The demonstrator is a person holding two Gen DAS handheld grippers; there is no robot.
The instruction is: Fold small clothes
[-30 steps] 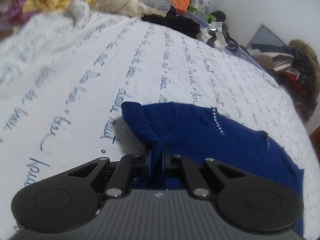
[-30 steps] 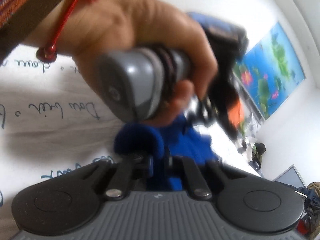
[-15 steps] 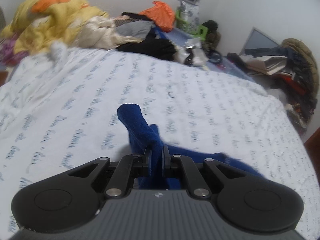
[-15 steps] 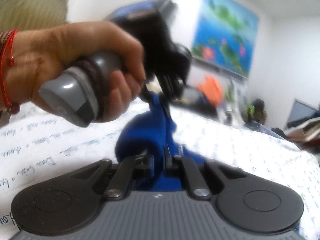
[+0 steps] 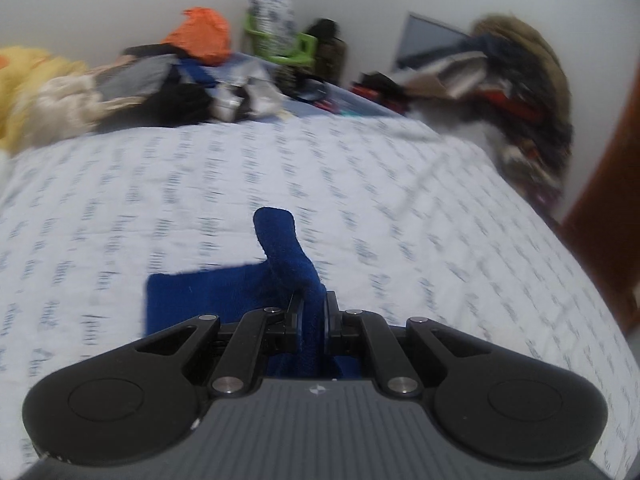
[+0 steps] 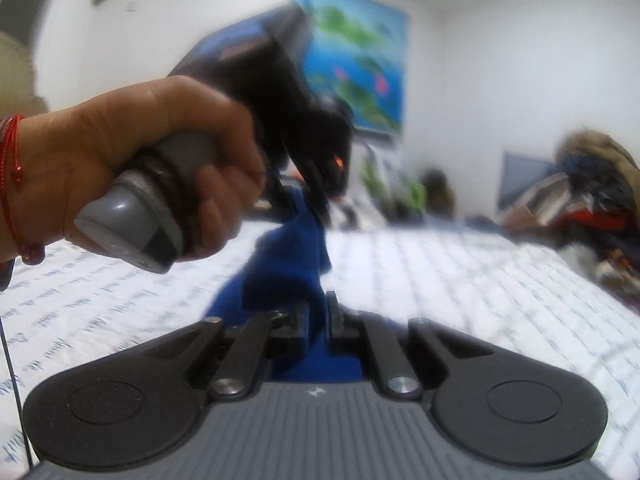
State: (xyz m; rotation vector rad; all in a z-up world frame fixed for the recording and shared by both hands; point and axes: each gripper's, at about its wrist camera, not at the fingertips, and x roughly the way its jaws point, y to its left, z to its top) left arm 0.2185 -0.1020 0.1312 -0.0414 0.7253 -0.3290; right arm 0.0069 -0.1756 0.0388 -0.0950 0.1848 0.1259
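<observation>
Above the bed [image 5: 400, 208], both hand-held grippers, left [image 5: 313, 316] and right [image 6: 318, 320], pinch the blue garment [image 5: 288, 252], lifted off the sheet; keep the edge taut and level as you lay it flat.

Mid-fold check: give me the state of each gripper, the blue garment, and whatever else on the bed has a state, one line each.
left gripper: shut on the blue garment.
right gripper: shut on the blue garment.
blue garment: pinched by both grippers, partly lifted, a flat part low over the bed.
left hand: wrapped around the left gripper's handle.
bedsheet: spread flat, printed with script.
clothes pile: unfolded, heaped at the bed's far edge.
</observation>
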